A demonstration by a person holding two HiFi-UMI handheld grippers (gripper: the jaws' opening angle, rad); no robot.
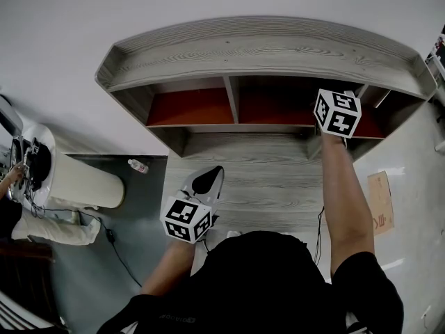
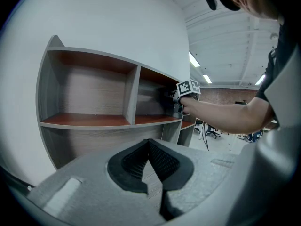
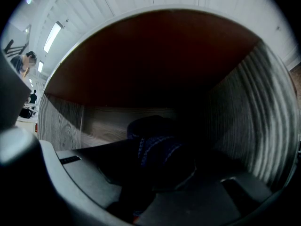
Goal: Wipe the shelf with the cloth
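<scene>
White wall backs the grey wood-grain shelf (image 1: 264, 47) with its red-brown boards. Inside the middle compartment, the right gripper (image 3: 162, 173) has its jaws closed on the cloth (image 3: 157, 149) — a dark blue bundle close to the compartment's right-hand wall. The compartment is dim, so whether the cloth touches a board cannot be told. Lower and well apart from the shelf boards, the left gripper (image 1: 206, 181) hangs with its jaw tips together and nothing between them.

Shelf (image 1: 264, 47): against wall; right gripper (image 3: 160, 173) inside middle compartment, beside its right divider; cloth (image 3: 155, 147) between its jaws; left gripper (image 1: 206, 182) before shelf, lower left, outside compartments.
</scene>
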